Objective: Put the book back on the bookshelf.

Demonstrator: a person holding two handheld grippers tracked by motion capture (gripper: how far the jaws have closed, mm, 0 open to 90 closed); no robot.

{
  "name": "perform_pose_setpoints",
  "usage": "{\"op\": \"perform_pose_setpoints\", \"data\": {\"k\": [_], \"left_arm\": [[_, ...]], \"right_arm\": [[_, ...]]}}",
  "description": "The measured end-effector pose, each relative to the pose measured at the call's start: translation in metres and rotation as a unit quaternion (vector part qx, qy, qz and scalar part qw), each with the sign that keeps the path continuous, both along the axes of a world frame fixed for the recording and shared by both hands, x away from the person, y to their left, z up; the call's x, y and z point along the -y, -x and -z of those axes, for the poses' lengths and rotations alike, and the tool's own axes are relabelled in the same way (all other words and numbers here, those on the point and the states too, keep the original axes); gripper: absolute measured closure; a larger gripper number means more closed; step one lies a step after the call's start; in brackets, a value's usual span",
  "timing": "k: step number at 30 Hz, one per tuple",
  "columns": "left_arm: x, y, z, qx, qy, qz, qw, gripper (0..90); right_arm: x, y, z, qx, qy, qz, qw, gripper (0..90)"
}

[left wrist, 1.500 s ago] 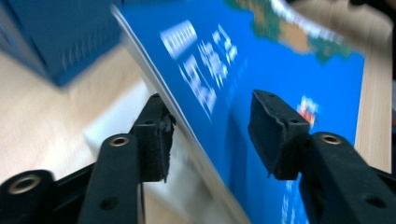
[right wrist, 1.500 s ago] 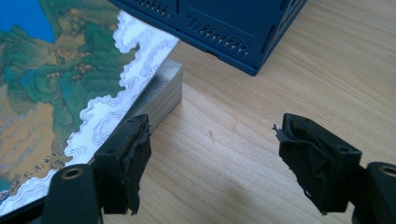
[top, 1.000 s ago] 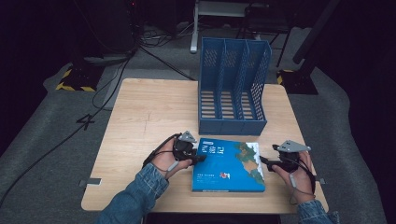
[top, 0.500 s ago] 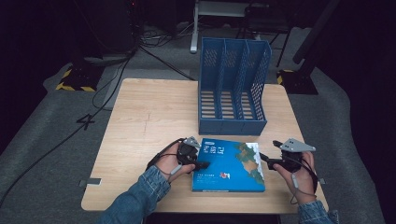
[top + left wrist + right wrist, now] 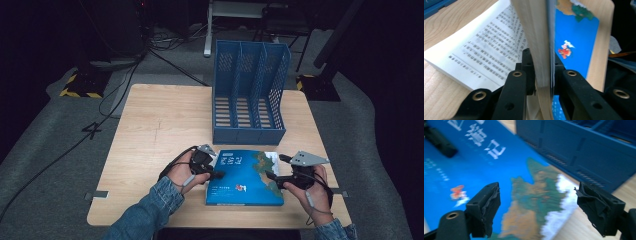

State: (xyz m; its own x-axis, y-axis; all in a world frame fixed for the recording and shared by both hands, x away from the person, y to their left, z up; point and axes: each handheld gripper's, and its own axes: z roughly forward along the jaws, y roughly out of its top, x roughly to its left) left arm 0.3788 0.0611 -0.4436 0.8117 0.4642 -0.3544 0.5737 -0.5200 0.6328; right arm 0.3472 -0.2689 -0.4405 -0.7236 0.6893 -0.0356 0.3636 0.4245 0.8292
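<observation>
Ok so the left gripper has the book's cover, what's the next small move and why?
Probably bring the right gripper in onto the book's right edge. The left gripper is shut on the cover and a wad of pages, lifted off the open pages below, while the right jaws stand open above the cover, holding nothing. A second grip would steady the book for lifting toward the file rack.

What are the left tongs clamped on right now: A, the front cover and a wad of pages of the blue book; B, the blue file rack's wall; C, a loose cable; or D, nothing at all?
A: in the left gripper view the left tongs pinch the cover and a stack of pages of the blue book, lifted off the printed pages beneath; the blue file rack stands apart behind.
</observation>
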Motion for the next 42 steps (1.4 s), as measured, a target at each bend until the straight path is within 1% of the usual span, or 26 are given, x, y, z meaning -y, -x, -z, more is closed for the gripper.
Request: {"op": "perform_pose_setpoints", "data": {"k": [2, 3, 4, 7, 9, 11, 12, 15, 16, 18, 22, 23, 26, 28, 29, 31, 33, 34, 35, 36, 37, 38, 39, 40, 41, 42], "left_arm": [[0.002, 0.001, -0.005, 0.004, -0.002, 0.000, 1.0000, 81.4], [0.004, 0.001, -0.008, 0.005, 0.000, 0.000, 1.0000, 81.9], [0.004, 0.001, -0.008, 0.005, 0.000, 0.000, 1.0000, 81.9], [0.007, -0.001, -0.015, 0.001, -0.001, 0.001, 1.0000, 82.0], [0.010, -0.002, -0.020, 0.000, -0.004, 0.002, 1.0000, 82.1], [0.013, -0.003, -0.025, -0.004, -0.005, 0.003, 1.0000, 82.1], [0.015, -0.004, -0.028, -0.006, -0.006, 0.005, 1.0000, 82.1], [0.018, -0.003, -0.034, -0.006, -0.004, 0.009, 0.9999, 82.1], [0.018, -0.003, -0.034, -0.006, -0.004, 0.009, 0.9999, 82.1], [0.019, -0.002, -0.038, -0.004, -0.002, 0.010, 0.9999, 82.1], [0.022, -0.002, -0.045, -0.002, -0.001, 0.013, 0.9999, 82.1], [0.023, -0.002, -0.046, -0.002, 0.000, 0.015, 0.9999, 82.1], [0.027, -0.004, -0.053, -0.008, 0.002, 0.019, 0.9998, 82.1], [0.029, -0.005, -0.055, -0.011, 0.003, 0.021, 0.9997, 82.1], [0.030, -0.005, -0.055, -0.012, 0.004, 0.023, 0.9997, 82.1], [0.032, -0.006, -0.055, -0.014, 0.008, 0.023, 0.9996, 82.1], [0.032, -0.007, -0.055, -0.015, 0.009, 0.027, 0.9995, 82.0], [0.032, -0.007, -0.055, -0.015, 0.009, 0.027, 0.9995, 82.0], [0.032, -0.007, -0.055, -0.015, 0.009, 0.027, 0.9995, 82.1], [0.032, -0.006, -0.055, -0.016, 0.009, 0.027, 0.9995, 82.1], [0.032, -0.006, -0.055, -0.016, 0.009, 0.027, 0.9995, 82.1], [0.032, -0.005, -0.055, -0.015, 0.008, 0.026, 0.9995, 82.1], [0.032, -0.005, -0.055, -0.015, 0.010, 0.024, 0.9995, 82.1], [0.032, -0.004, -0.054, -0.015, 0.009, 0.023, 0.9996, 82.1], [0.032, -0.003, -0.054, -0.014, 0.009, 0.022, 0.9996, 82.0], [0.032, -0.003, -0.053, -0.015, 0.009, 0.021, 0.9996, 82.1]], "right_arm": [[-0.008, 0.006, -0.004, 0.000, 0.001, -0.016, 0.9999, 22.5], [-0.016, 0.014, -0.009, 0.007, -0.001, -0.031, 0.9995, 22.2], [-0.016, 0.014, -0.009, 0.007, -0.001, -0.031, 0.9995, 22.2], [-0.024, 0.022, -0.014, 0.016, -0.009, -0.040, 0.9990, 19.5], [-0.029, 0.029, -0.016, 0.020, -0.005, -0.046, 0.9987, 19.4], [-0.032, 0.035, -0.016, 0.025, -0.003, -0.048, 0.9985, 18.1], [-0.035, 0.038, -0.015, 0.031, -0.006, -0.047, 0.9984, 16.2], [-0.046, 0.045, -0.011, 0.045, -0.001, -0.056, 0.9974, 15.9], [-0.046, 0.045, -0.011, 0.045, -0.001, -0.056, 0.9974, 15.9], [-0.054, 0.049, -0.009, 0.062, -0.002, -0.070, 0.9956, 16.0], [-0.069, 0.059, -0.008, 0.079, 0.004, -0.089, 0.9928, 15.9], [-0.075, 0.063, -0.007, 0.086, 0.008, -0.093, 0.9919, 15.9], [-0.086, 0.071, -0.003, 0.097, 0.035, -0.105, 0.9891, 16.1], [-0.091, 0.074, 0.001, 0.097, 0.051, -0.106, 0.9884, 16.6], [-0.092, 0.075, 0.003, 0.101, 0.054, -0.105, 0.9878, 16.9], [-0.095, 0.077, 0.005, 0.116, 0.064, -0.101, 0.9860, 16.1], [-0.099, 0.078, 0.009, 0.127, 0.079, -0.103, 0.9835, 15.9], [-0.102, 0.078, 0.012, 0.125, 0.090, -0.106, 0.9824, 16.0], [-0.102, 0.078, 0.012, 0.125, 0.090, -0.106, 0.9824, 16.0], [-0.105, 0.079, 0.014, 0.125, 0.099, -0.107, 0.9814, 16.1], [-0.110, 0.081, 0.017, 0.127, 0.123, -0.107, 0.9784, 16.4], [-0.113, 0.081, 0.019, 0.133, 0.141, -0.107, 0.9752, 16.0], [-0.119, 0.083, 0.023, 0.142, 0.165, -0.117, 0.9690, 16.8], [-0.122, 0.083, 0.025, 0.147, 0.175, -0.120, 0.9662, 15.6], [-0.124, 0.084, 0.027, 0.157, 0.187, -0.119, 0.9624, 15.6], [-0.126, 0.085, 0.029, 0.172, 0.201, -0.117, 0.9573, 15.6]]}}
